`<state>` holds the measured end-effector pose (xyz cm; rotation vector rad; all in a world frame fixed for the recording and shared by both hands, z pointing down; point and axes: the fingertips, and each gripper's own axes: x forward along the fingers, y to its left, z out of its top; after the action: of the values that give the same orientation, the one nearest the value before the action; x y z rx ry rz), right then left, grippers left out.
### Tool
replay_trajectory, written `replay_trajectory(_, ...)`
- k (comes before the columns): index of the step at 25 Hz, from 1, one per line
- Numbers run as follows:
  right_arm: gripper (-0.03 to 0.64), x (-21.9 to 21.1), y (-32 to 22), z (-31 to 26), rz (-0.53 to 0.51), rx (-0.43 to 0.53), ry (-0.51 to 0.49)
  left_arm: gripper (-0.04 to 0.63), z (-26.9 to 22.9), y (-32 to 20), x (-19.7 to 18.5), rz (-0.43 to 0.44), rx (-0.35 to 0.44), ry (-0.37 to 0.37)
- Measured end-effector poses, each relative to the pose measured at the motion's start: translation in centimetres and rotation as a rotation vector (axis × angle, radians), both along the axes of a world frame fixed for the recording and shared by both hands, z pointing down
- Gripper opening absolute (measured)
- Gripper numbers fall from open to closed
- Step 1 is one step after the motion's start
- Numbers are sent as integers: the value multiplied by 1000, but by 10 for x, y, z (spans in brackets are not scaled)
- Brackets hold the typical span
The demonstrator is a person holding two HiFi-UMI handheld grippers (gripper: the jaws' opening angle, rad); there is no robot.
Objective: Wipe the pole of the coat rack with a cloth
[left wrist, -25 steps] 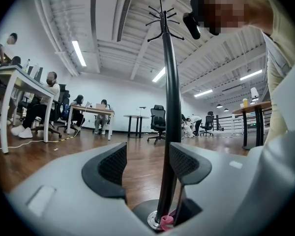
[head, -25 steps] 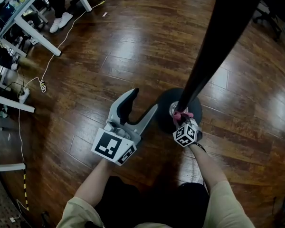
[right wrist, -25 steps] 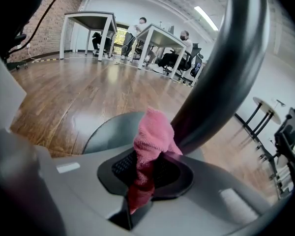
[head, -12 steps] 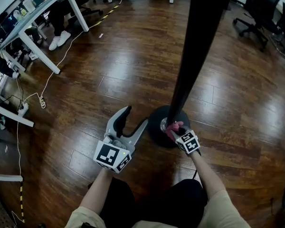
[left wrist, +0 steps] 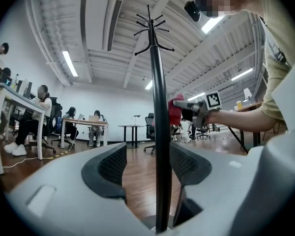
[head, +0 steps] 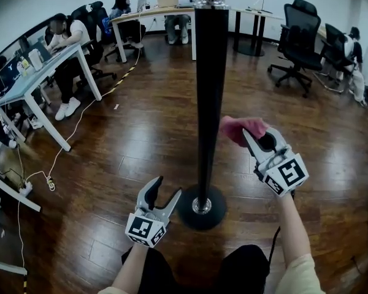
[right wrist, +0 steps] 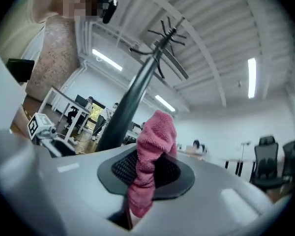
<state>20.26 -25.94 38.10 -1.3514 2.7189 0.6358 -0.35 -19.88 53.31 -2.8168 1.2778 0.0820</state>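
Observation:
The coat rack's black pole (head: 208, 90) rises from a round base (head: 201, 207). My right gripper (head: 250, 138) is shut on a pink cloth (head: 236, 128), which sits close against the pole's right side at mid-height. In the right gripper view the cloth (right wrist: 155, 136) is clamped between the jaws of the right gripper (right wrist: 147, 173), and the pole (right wrist: 132, 97) slants just to its left. My left gripper (head: 161, 192) is open and low, left of the base. In the left gripper view the pole (left wrist: 157, 132) stands ahead between the open jaws of the left gripper (left wrist: 146, 163).
The floor is dark wood. Desks (head: 30, 84) with seated people line the left and back. Office chairs (head: 297, 32) stand at the back right. Cables and a power strip (head: 49, 179) lie on the floor at left. The pole's hooks (left wrist: 152, 26) branch out at the top.
My right gripper rose with the cloth from the foot of the pole to mid-height. The head view tilted up. The left gripper stayed low by the base.

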Motion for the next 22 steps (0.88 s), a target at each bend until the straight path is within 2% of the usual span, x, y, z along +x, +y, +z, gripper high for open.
replay_trajectory(2,52,-12,15,-80,-2,166,48,249,1,4,1,-2,-14,18)
replay_trajectory(4,52,-28,29,-147,-24,290,82,252,-1,6,-1,-17,-20,31)
replay_trajectory(7,52,-48,38,-223,-18,410,154,253,-10,6,-3,-33,-9,41)
replay_trajectory(9,52,-59,37,-256,-2,445,194,252,-17,6,-4,-40,18,35)
replay_trajectory(14,52,-70,36,-267,-48,433,239,238,-12,8,-3,-36,32,17)
replay_trajectory(19,52,-82,52,-239,-31,482,365,236,-14,9,-1,-35,31,12)
replay_trajectory(22,52,-81,48,-222,-32,434,345,236,-9,8,1,-28,26,16)
